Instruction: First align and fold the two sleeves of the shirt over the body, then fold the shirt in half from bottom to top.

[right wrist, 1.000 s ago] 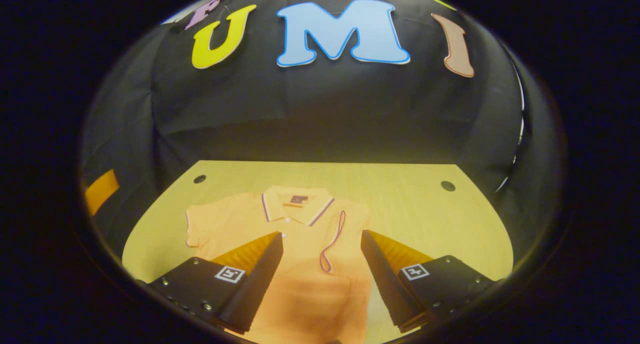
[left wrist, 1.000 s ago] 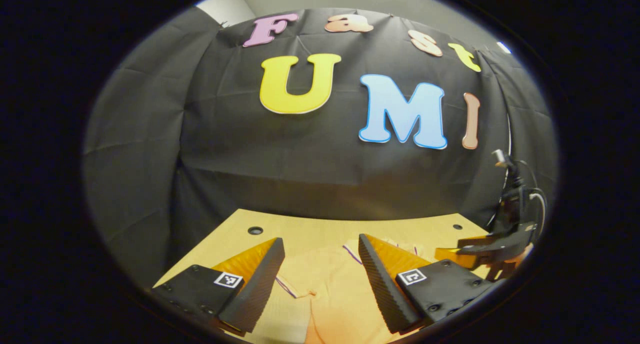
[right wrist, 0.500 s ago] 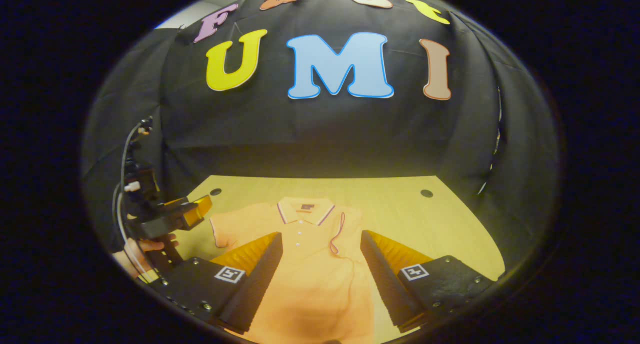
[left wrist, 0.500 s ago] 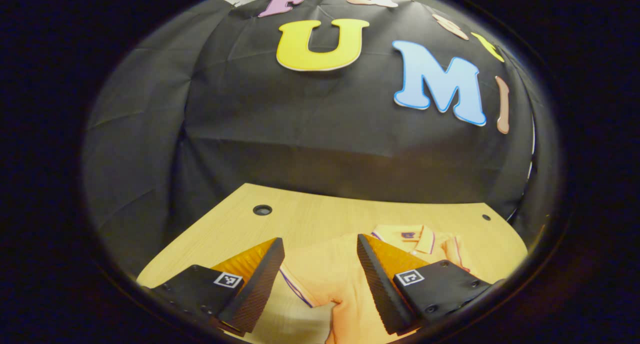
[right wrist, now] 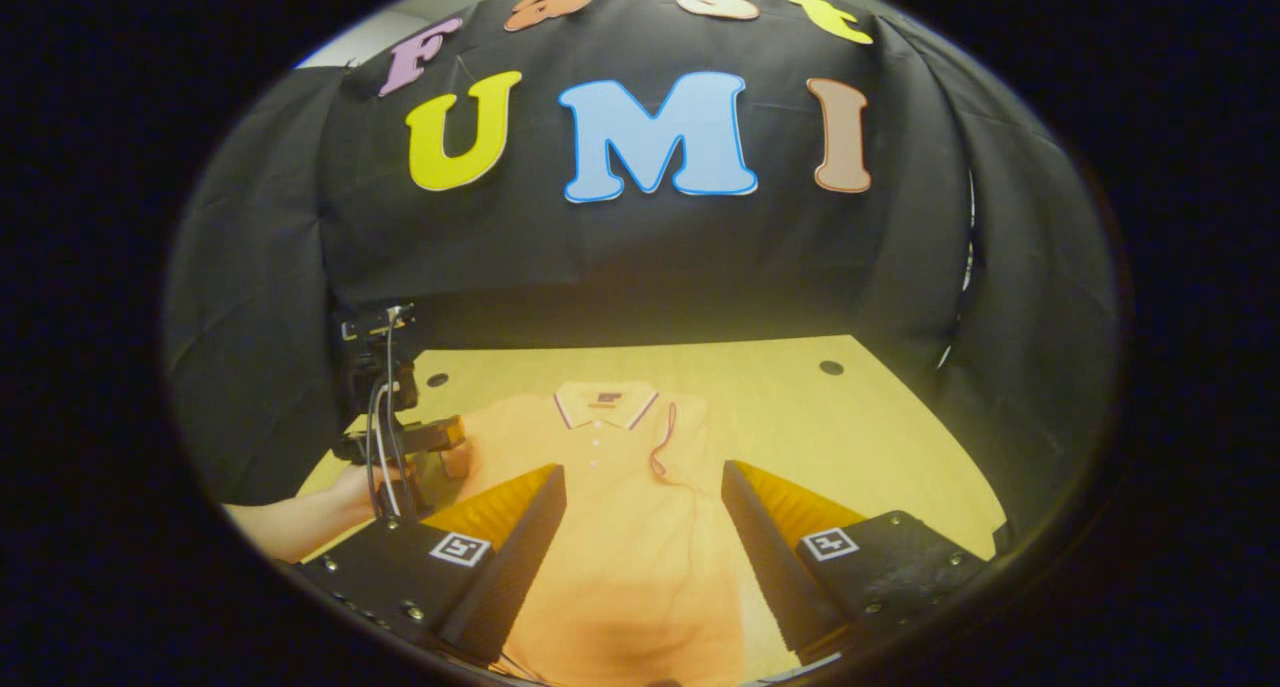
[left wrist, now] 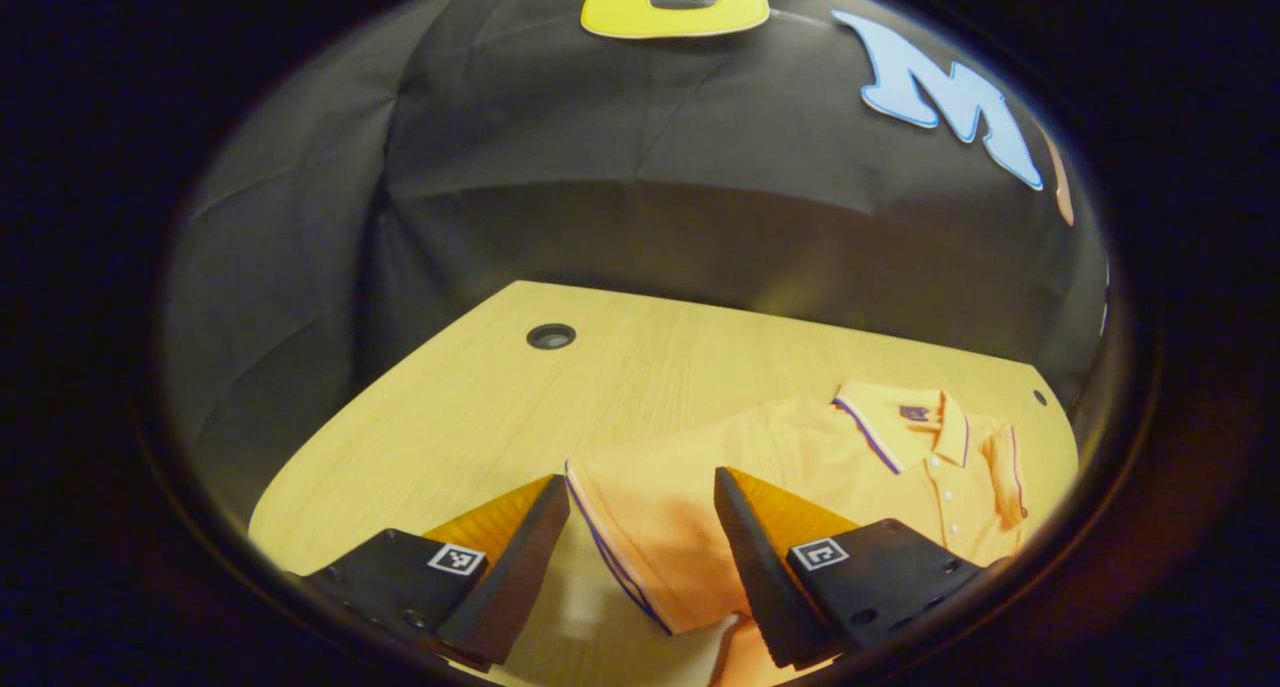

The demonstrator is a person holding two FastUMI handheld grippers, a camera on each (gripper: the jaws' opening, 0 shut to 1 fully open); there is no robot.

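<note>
An orange polo shirt point(right wrist: 620, 527) lies face up on the wooden table point(right wrist: 800, 417), collar point(right wrist: 605, 407) toward the back wall. One sleeve is folded over the chest, its striped cuff point(right wrist: 662, 449) beside the buttons. The other sleeve point(left wrist: 650, 527) lies spread out flat. My left gripper point(left wrist: 640, 479) is open, its fingers on either side of that sleeve's striped edge. A hand holds the left gripper point(right wrist: 432, 437) at the shirt's left side in the right gripper view. My right gripper point(right wrist: 642, 467) is open above the shirt's body and holds nothing.
Black cloth walls close in the table at the back and both sides. Small round holes sit in the tabletop near its far corners point(left wrist: 550, 336) point(right wrist: 831, 367). Bare wood lies to the right of the shirt point(right wrist: 860, 447).
My left gripper has dropped and swung toward the spread sleeve, which now lies between its fingers. The right gripper drew back slightly; the left gripper and hand came into its view.
</note>
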